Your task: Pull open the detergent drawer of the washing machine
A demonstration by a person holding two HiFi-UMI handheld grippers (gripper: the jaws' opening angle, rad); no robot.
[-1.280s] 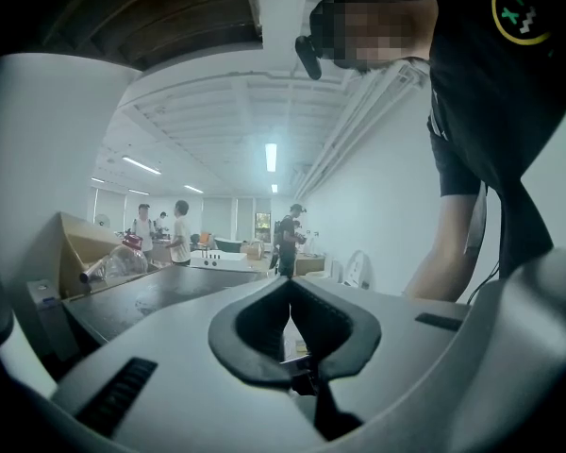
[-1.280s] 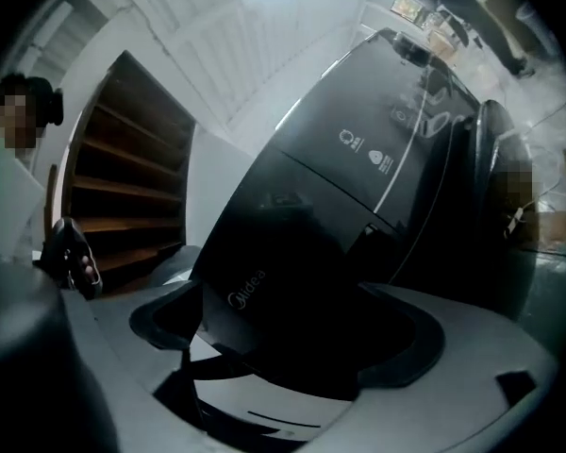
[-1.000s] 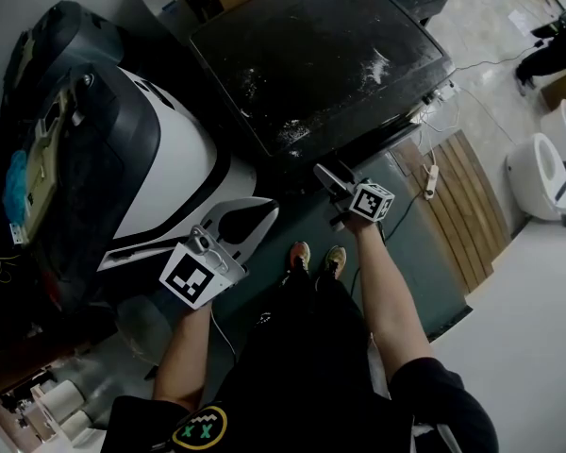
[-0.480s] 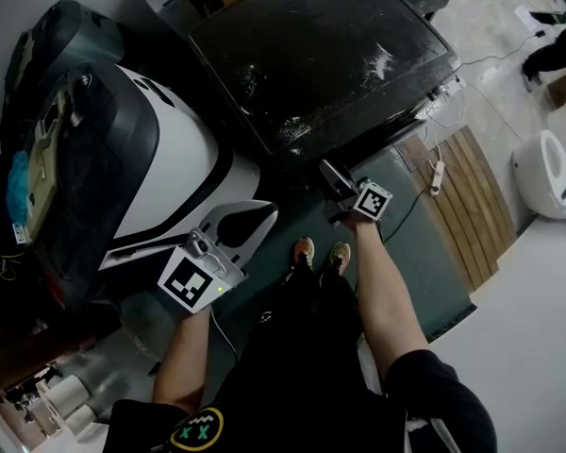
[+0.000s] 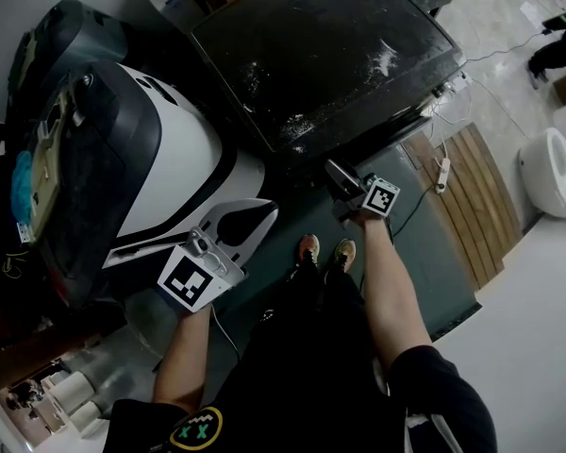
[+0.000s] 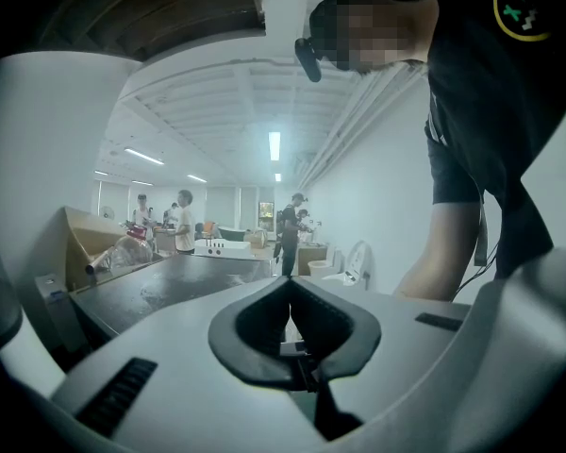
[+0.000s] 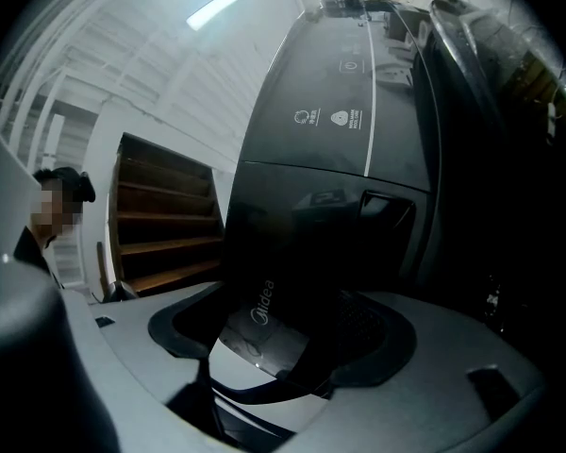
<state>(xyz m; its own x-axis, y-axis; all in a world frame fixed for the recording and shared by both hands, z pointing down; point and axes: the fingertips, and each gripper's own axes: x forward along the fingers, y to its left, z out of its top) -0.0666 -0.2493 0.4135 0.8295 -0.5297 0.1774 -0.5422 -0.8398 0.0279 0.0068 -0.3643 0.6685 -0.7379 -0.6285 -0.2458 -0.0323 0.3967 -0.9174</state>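
The washing machine (image 5: 321,55) has a dusty black top and a dark glossy front (image 7: 340,140). My right gripper (image 5: 337,175) is held against its upper front edge. In the right gripper view the detergent drawer (image 7: 264,324), a glossy dark panel printed "Midea", lies between the jaws of that gripper (image 7: 283,300). The jaws have just been closing, and their pads sit against the drawer's two sides. My left gripper (image 5: 264,210) hangs left of the machine with nothing in it. Its pads meet at the tip in the left gripper view (image 6: 290,286).
A white and black appliance (image 5: 170,159) stands close on the left. To the right of the machine are a wooden pallet (image 5: 462,196) and a power strip (image 5: 443,173). A white toilet (image 5: 547,173) sits at the far right. The person's shoes (image 5: 308,250) rest on a green mat (image 5: 424,253).
The right gripper's jaws have drawn closer together at the machine's front edge, and its wrist has turned a little. The left gripper has stayed where it was.
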